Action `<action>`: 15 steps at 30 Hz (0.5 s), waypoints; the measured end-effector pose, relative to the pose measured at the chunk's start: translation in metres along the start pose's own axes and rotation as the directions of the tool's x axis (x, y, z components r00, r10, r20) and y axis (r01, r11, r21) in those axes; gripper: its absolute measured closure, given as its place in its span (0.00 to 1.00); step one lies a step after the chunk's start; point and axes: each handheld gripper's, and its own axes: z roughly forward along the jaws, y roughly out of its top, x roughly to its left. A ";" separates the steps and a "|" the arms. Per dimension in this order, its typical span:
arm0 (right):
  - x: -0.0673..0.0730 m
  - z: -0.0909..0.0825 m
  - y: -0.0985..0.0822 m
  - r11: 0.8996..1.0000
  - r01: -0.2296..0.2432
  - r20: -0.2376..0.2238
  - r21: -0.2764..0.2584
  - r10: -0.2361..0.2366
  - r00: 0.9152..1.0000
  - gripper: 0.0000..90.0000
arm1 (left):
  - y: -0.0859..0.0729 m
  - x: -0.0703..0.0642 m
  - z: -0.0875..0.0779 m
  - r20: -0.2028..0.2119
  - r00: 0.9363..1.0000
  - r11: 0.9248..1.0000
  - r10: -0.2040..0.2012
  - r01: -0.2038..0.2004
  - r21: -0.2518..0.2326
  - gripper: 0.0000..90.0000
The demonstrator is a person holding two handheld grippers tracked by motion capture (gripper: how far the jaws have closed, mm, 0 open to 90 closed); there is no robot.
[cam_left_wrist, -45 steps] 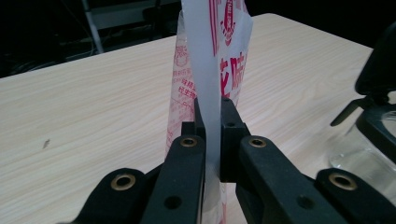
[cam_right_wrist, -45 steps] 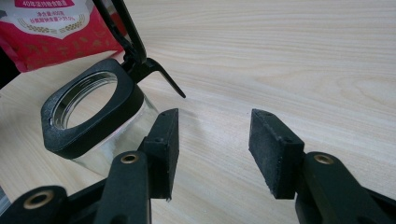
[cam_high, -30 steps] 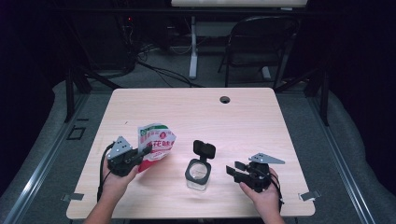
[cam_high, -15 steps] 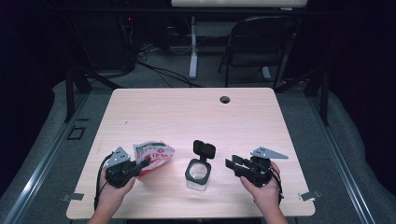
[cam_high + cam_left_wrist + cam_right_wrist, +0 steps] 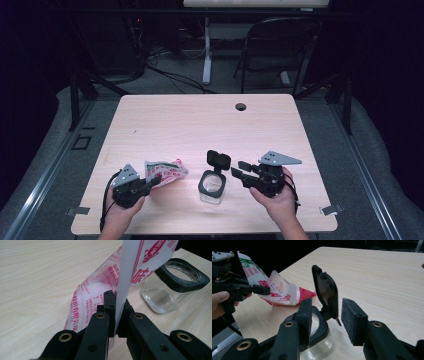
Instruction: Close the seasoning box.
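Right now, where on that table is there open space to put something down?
The whole far half of the table, up to the cable hole, is bare. The near edge is crowded: bag, open jar, and both claws, left and right.

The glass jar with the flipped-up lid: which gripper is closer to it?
Right. The right gripper hangs just beside the glass jar, fingers open. The left gripper sits farther off, clamping the bag.

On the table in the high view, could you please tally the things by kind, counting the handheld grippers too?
Printed bags: 1, the red and white bag, pinched by the left gripper.
Glass jars: 1, the jar with its black flip lid open.
Grippers: 2, the left one and the right gripper, open near the jar.
Total: 4.
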 end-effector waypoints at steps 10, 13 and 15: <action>0.016 0.010 0.021 0.999 0.029 -0.070 0.031 -0.026 0.997 0.67 | -0.001 0.003 -0.003 0.002 1.000 1.000 -0.009 0.009 -0.005 0.99; 0.021 0.017 0.026 0.998 0.035 -0.080 0.044 -0.031 0.996 0.68 | -0.002 0.003 -0.003 0.001 1.000 1.000 -0.004 0.004 -0.009 0.99; 0.025 0.022 0.029 0.998 0.032 -0.090 0.053 -0.027 0.996 0.70 | -0.002 0.003 -0.003 0.000 1.000 1.000 -0.004 0.004 -0.009 0.99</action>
